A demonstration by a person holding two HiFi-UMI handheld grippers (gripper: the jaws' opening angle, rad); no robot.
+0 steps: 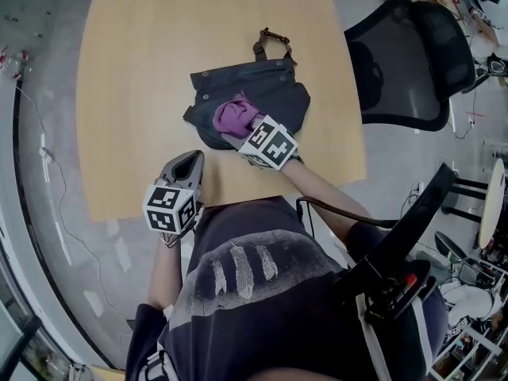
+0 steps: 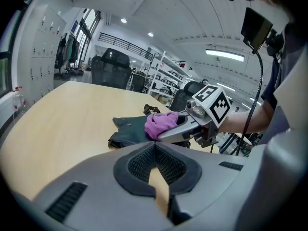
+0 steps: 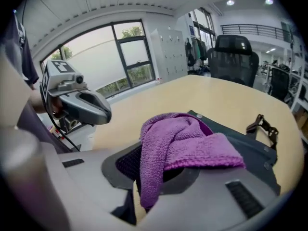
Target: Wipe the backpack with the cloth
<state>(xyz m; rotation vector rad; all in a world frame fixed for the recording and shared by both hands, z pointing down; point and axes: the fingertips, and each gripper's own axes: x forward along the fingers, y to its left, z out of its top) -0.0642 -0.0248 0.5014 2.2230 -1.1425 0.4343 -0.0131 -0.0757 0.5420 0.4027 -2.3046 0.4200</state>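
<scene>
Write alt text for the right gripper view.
The right gripper is shut on a purple cloth, which lies bunched on a dark backpack on a light wooden table. The left gripper hangs at the left, off the backpack; a black office chair stands behind the table.

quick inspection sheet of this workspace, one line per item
surface: light wooden table, no marks seen
job's things: dark backpack lying flat on the table; purple cloth on it
clutter: nothing seen on the table
grippers: right gripper shut on the cloth, over the backpack; left gripper shut and empty, by the table's near edge, apart from the backpack
cables: thin cable on the floor at left; black cable along the right forearm
surroundings: black office chair beside the table
</scene>
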